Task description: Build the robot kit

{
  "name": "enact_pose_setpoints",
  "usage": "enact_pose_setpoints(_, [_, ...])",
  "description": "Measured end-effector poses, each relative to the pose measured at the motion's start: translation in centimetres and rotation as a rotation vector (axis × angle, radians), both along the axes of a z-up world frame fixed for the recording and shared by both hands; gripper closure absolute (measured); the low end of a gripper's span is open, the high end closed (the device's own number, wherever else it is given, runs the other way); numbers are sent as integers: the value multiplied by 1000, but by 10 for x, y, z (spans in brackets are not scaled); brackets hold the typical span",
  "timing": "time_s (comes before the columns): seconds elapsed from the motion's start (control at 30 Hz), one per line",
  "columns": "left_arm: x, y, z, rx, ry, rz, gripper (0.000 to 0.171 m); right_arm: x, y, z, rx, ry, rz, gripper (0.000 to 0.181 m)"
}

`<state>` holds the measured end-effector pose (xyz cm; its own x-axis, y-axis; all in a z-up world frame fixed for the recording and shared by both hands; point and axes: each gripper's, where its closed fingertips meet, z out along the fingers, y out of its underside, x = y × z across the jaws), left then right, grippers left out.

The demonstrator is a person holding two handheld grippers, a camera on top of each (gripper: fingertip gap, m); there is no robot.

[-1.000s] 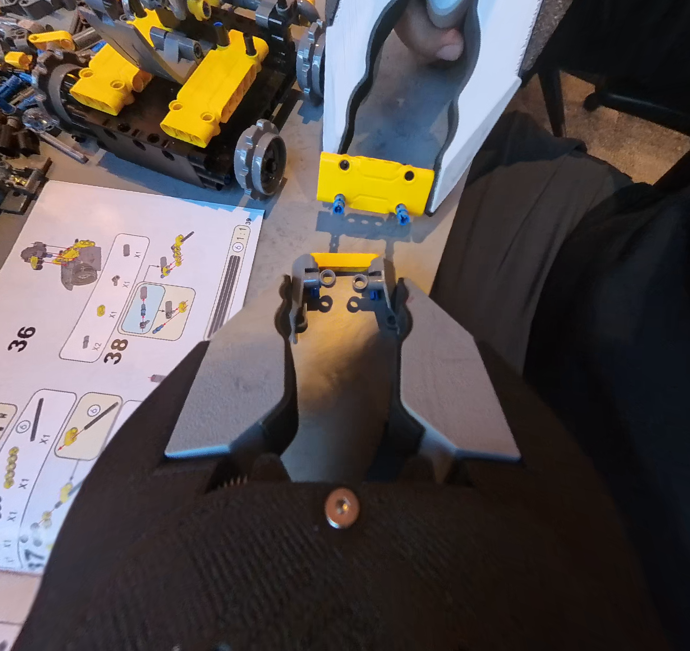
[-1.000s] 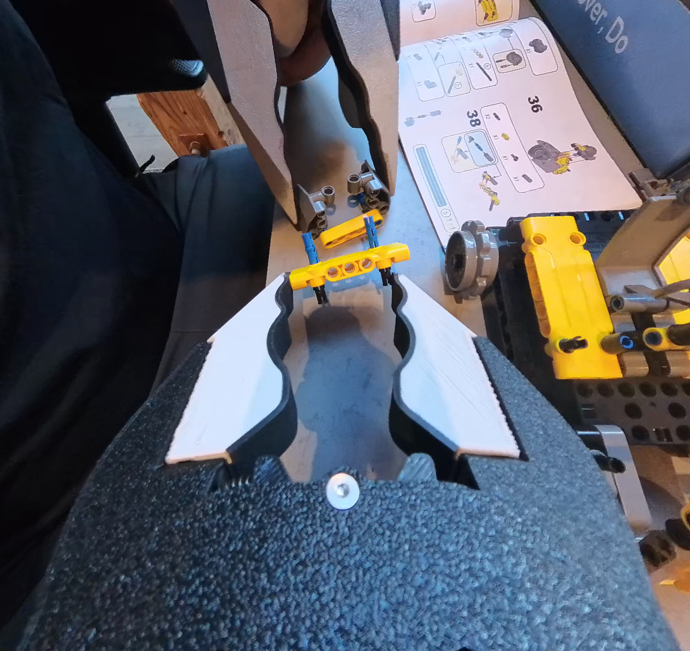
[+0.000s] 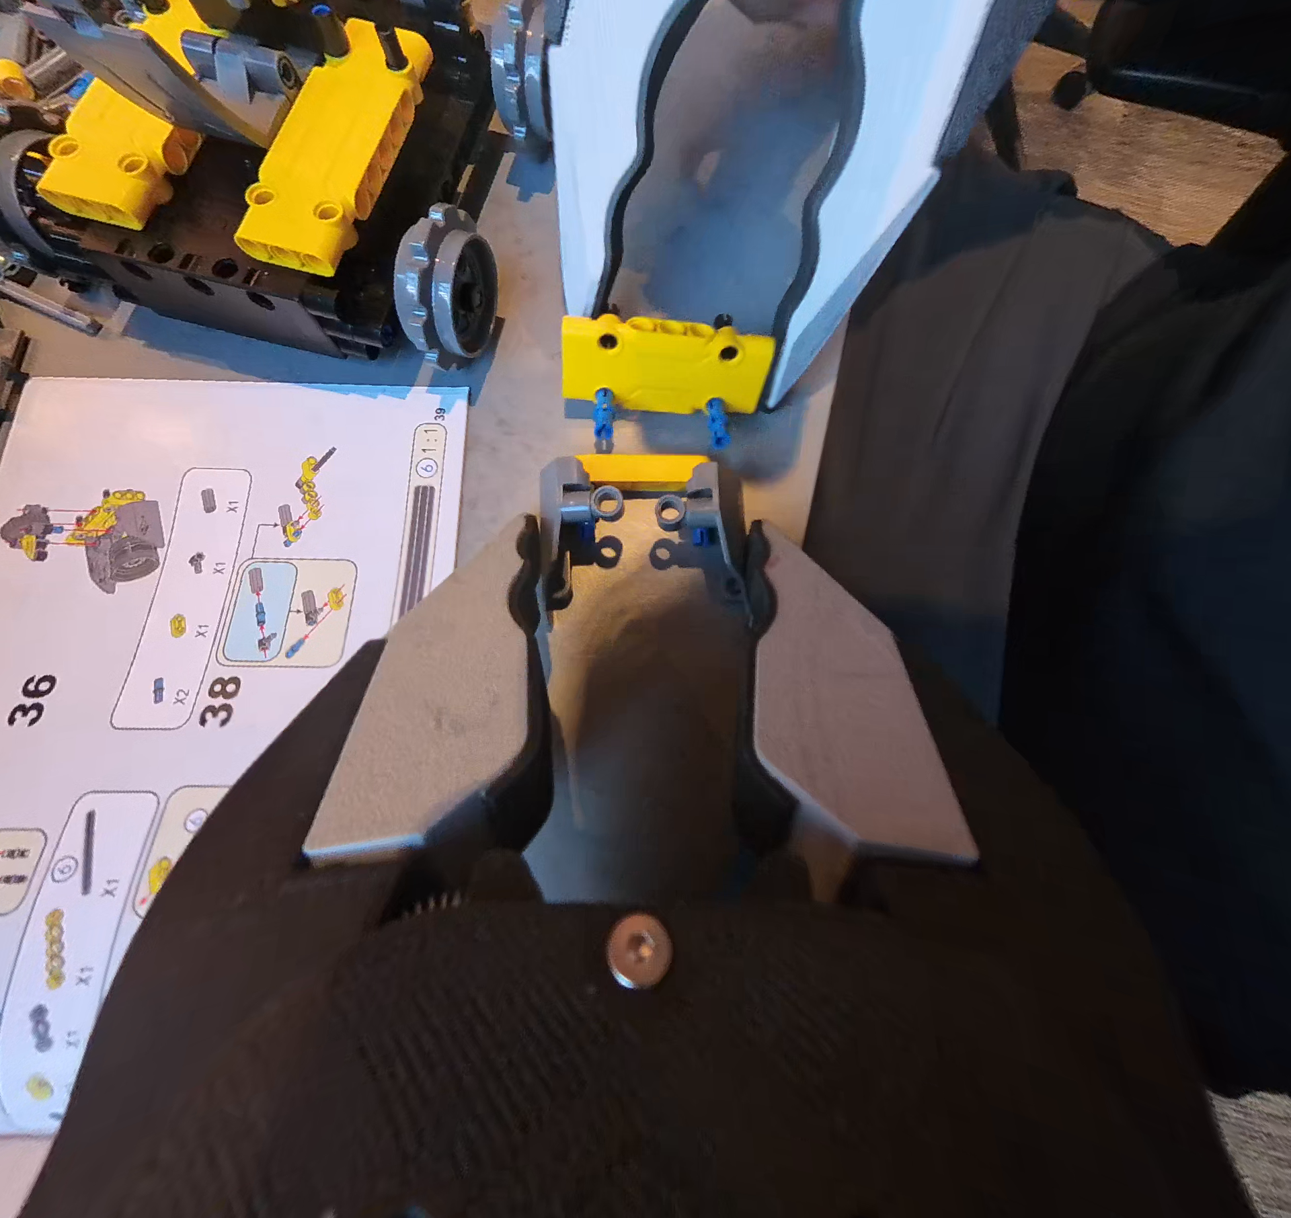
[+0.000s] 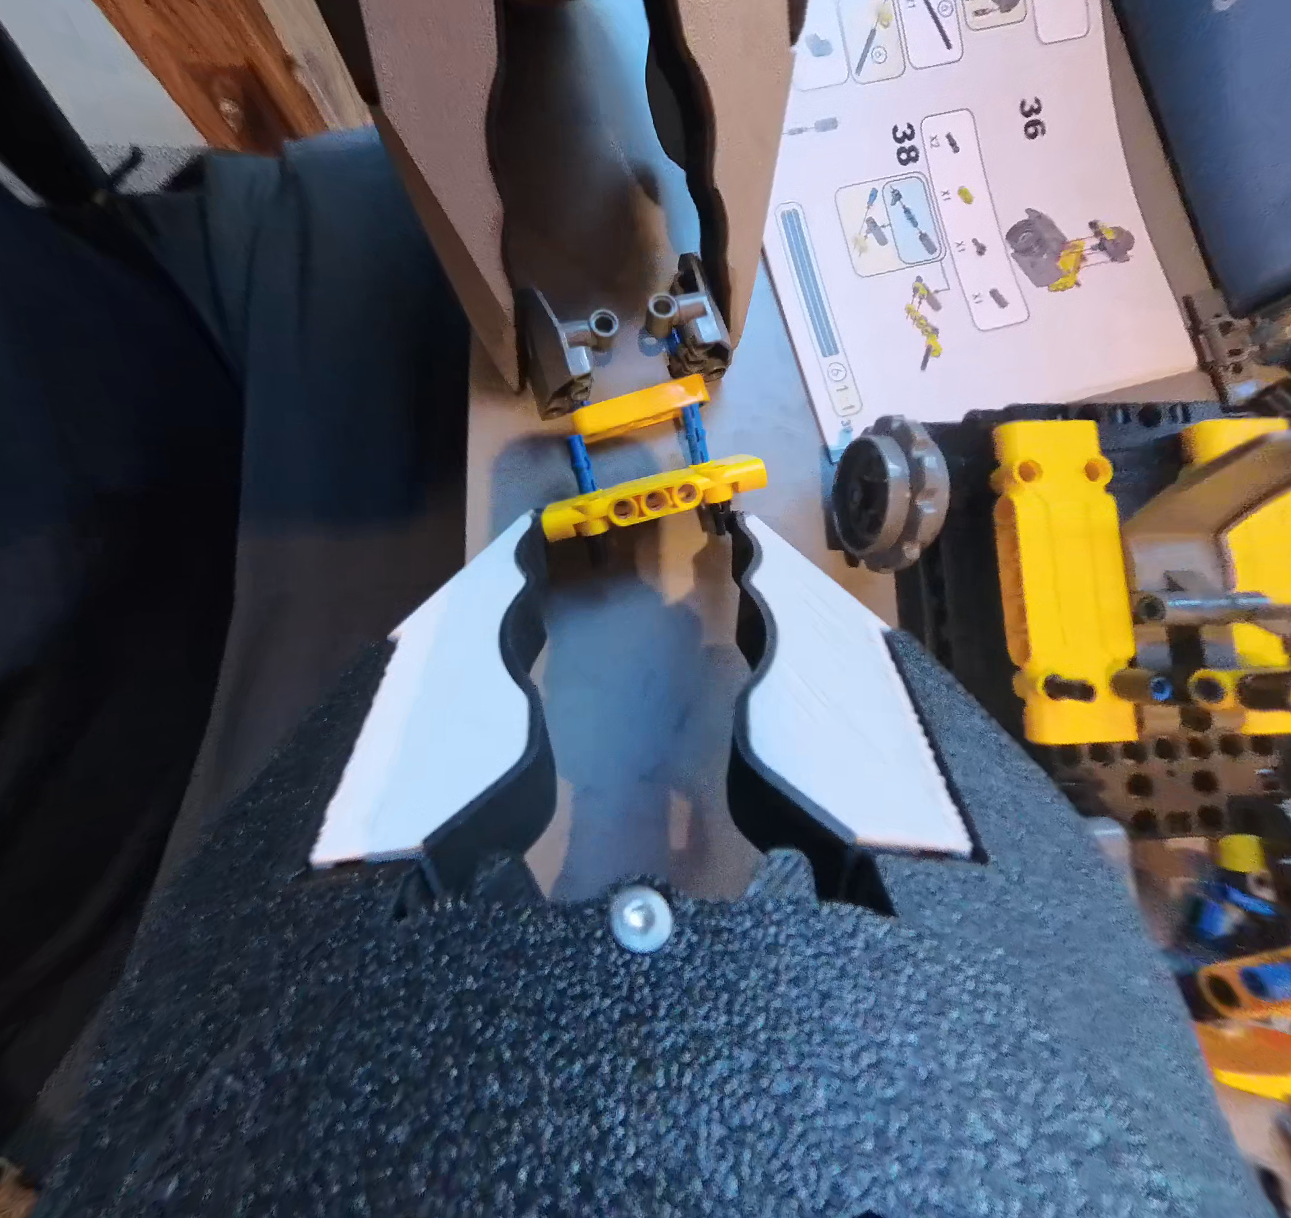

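My left gripper (image 3: pixel 643 549) has grey fingers and is shut on a small grey assembly (image 3: pixel 639 514), two grey connectors joined by a yellow beam (image 3: pixel 646 472) at its far end. My right gripper (image 4: pixel 632 535) has white fingers and is shut on a yellow panel (image 4: pixel 653 503) with two blue pins (image 4: pixel 581 462) that point at the left gripper. The two grippers face each other just above the grey table (image 3: pixel 517 360). The pin tips reach the yellow beam (image 4: pixel 639 409); I cannot tell whether they are inside it. The panel also shows in the left wrist view (image 3: pixel 667 374).
A yellow and black brick vehicle (image 3: pixel 230 158) with a grey toothed wheel (image 3: pixel 450 290) stands on the table beside the grippers. An open instruction booklet (image 3: pixel 209 591) lies next to it. A person's dark-clothed legs (image 3: pixel 1048 486) are at the table edge. Loose parts (image 4: pixel 1236 989) lie near the vehicle. My right fingertips sit around 5 cm from my left ones.
The two grippers have drawn closer together. The blue pins of the yellow panel now sit nearer the yellow beam of the grey assembly. Both stay shut on their parts.
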<state>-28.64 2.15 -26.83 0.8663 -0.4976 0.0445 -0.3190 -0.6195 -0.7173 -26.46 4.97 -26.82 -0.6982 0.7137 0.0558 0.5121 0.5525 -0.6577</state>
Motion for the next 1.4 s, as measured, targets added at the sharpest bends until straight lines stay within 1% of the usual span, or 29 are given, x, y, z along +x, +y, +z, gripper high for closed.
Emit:
enact_pose_setpoints(0.13, [-1,1,1,-7,-32,-17,114,-5,-4,7,56,-33,19,128])
enact_pose_setpoints(0.23, [-1,1,2,-12,-56,-20,114,-8,-1,9,86,-57,11,128])
enact_pose_setpoints(0.53, [2,3,2,-11,-55,-35,114,-4,-3,6,173,-136,45,128])
enact_pose_setpoints(0.7, [7,4,1,-5,-37,-55,114,1,-2,5,197,-164,21,128])
enact_pose_setpoints(0.97, [24,16,0,1,-18,-106,114,17,11,6,215,-170,-68,128])
enact_pose_setpoints(1.2, [28,22,0,7,-5,-108,114,21,16,7,273,-159,-103,128])
enact_pose_setpoints(1.4, [28,22,0,8,-4,-109,114,19,14,11,299,-122,-95,129])
